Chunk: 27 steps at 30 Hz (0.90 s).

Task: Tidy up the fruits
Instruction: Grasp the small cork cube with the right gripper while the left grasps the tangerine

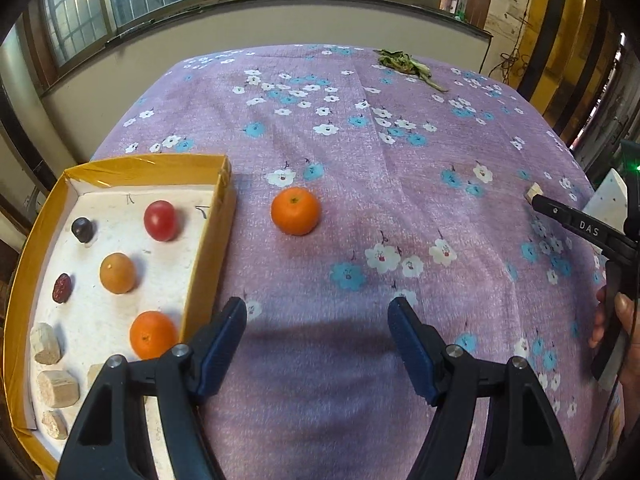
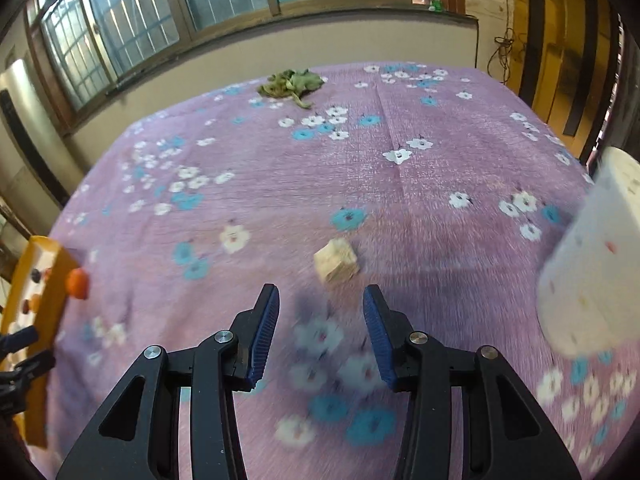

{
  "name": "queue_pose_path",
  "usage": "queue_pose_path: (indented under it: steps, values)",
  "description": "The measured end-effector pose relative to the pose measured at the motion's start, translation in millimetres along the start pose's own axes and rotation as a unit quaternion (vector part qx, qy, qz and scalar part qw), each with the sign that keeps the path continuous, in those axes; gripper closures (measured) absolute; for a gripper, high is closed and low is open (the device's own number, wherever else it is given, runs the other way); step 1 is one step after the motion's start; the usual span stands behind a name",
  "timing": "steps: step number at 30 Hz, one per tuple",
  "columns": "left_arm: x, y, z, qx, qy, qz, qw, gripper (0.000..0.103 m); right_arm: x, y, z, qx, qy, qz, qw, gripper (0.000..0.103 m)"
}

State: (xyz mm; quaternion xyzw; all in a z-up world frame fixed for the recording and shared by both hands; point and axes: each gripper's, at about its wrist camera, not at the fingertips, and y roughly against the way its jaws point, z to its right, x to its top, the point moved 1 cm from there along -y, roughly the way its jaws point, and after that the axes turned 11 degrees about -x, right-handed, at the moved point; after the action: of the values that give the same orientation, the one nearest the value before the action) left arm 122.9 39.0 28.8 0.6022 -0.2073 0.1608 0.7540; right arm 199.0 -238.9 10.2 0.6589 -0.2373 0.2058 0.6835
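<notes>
- Left wrist view: the left hand-held gripper (image 1: 318,322) hangs over the purple flowered cloth (image 1: 400,200) on the bench, jaws spread wide and holding nothing.
- A loose orange (image 1: 296,211) sits on the cloth ahead of it, just beside the right wall of the yellow box (image 1: 208,248) but outside it.
- The box already holds a red fruit (image 1: 160,220), a yellow-brown fruit (image 1: 117,273), a second orange (image 1: 153,335), two small dark fruits and several pale blocks.
- Right wrist view: the right hand-held gripper (image 2: 320,312) is also open and empty, pointed at a pale block (image 2: 336,265) lying just ahead of its fingertips; the picture is smeared by motion.
- The step in hand looks like gathering the last stray pieces.
- Next, the left gripper would need to reach forward, straddle the orange and close gently, since it may roll.
- Withered leaves (image 2: 292,82) lie far off.
</notes>
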Motion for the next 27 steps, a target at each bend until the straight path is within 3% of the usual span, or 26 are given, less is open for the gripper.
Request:
queue_pose_path:
  steps: [3,6,16,22,27]
  values:
    - [4.8,-6.9,-1.0,0.003,0.009,-0.001,1.0,0.027,2.4,-10.8,-2.6,0.008,0.02,0.002,1.0,0.064]
    - [8.9,-12.7,-2.3,0.004,0.018,-0.002,0.9998,0.027,2.9,-12.4,-6.3,0.002,0.044,0.018,0.999,0.077]
    - [26.3,-32.2,-27.8,-0.016,0.078,0.012,0.9968,0.027,-7.6,10.6,-15.4,0.06,0.039,0.041,0.997,0.077]
    - [42.6,-39.5,-31.6,-0.023,0.071,0.029,0.9968,0.028,-12.7,16.6,-26.5,0.071,0.054,0.041,0.995,0.077]
    - [49.4,-48.6,-27.2,-0.019,0.041,0.031,0.9985,0.052,-12.4,17.4,-25.3,0.075,0.047,0.038,0.995,0.077]
